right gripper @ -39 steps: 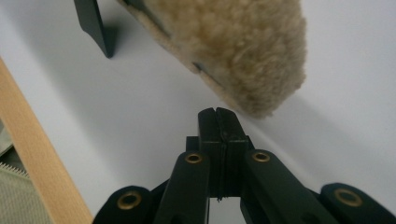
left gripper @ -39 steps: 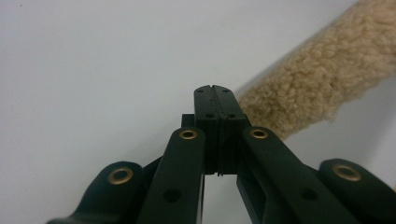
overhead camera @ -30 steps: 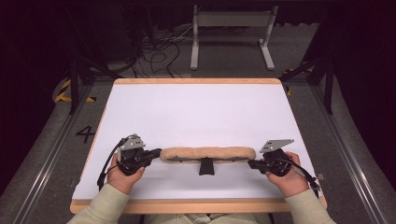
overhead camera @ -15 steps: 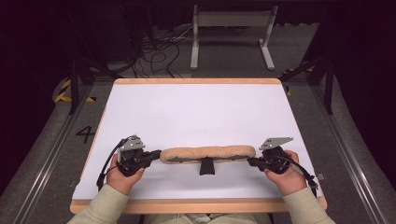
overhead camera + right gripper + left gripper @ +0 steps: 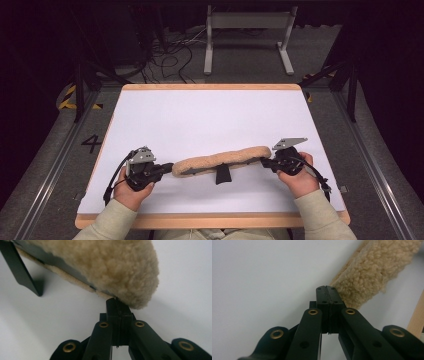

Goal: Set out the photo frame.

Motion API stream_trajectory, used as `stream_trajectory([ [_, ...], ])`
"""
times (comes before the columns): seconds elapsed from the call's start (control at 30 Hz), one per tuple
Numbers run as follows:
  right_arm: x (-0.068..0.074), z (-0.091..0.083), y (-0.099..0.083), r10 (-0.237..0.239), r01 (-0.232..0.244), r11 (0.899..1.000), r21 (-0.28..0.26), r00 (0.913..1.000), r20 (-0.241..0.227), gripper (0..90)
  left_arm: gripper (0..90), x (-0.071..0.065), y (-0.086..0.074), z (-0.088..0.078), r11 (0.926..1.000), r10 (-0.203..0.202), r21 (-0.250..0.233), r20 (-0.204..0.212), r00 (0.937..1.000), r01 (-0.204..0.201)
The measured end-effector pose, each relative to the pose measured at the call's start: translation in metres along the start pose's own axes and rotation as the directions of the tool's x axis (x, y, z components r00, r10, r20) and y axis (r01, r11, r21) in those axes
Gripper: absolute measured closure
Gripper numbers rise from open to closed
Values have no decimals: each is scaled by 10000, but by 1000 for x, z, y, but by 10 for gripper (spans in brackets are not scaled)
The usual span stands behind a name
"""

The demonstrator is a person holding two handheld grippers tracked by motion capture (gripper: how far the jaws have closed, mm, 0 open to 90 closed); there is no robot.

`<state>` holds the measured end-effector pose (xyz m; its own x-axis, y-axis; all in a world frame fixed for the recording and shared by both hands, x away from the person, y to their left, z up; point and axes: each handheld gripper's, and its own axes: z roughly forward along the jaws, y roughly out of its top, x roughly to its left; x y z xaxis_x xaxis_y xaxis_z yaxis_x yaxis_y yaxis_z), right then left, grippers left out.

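1. The left gripper (image 5: 170,166) lies at the left end of the pad (image 5: 220,160), carried by the person's left hand (image 5: 132,192). In the left gripper view its jaws (image 5: 327,290) are pressed flat together, with the tips right against the pad's fleecy end (image 5: 367,272). No fleece shows between them. It looks placed there to steady or nudge that end rather than to grip it.

2. The pad is a long tan fleecy strip. The white table (image 5: 210,115) lies under it, with the near edge close to the pad and the far edge well apart from it. The pad runs slantwise between the two grippers, its right end farther from the person than its left.

3. A short black strap (image 5: 222,175) hangs below the middle of the pad and touches the table. In the right gripper view the strap (image 5: 20,272) slants down like a small leg, which probably keeps the pad's underside off the surface there.

4. The right gripper (image 5: 263,161) sits at the right end of the pad, in the right hand (image 5: 297,180). Its jaws (image 5: 116,302) are together too, and the tips meet the thin lower edge under the fleece (image 5: 112,265). I cannot tell whether a sliver of that edge is nipped between them. Coming in low at the edge suits swinging or lifting that end.
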<state>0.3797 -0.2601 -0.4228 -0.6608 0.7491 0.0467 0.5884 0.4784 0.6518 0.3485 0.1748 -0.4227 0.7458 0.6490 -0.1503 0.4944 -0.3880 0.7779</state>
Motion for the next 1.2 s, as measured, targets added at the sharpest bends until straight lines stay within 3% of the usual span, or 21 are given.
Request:
stream_trajectory([
  [0.3,-9,14,14,139,-132,9996,-235,9994,302,900,900,-4,0,0,9999,161,61,49,9999,-161],
  [1.2,-30,53,58,800,-757,9944,-733,9951,577,900,899,-10,-1,3,9984,508,210,328,9982,-515],
])
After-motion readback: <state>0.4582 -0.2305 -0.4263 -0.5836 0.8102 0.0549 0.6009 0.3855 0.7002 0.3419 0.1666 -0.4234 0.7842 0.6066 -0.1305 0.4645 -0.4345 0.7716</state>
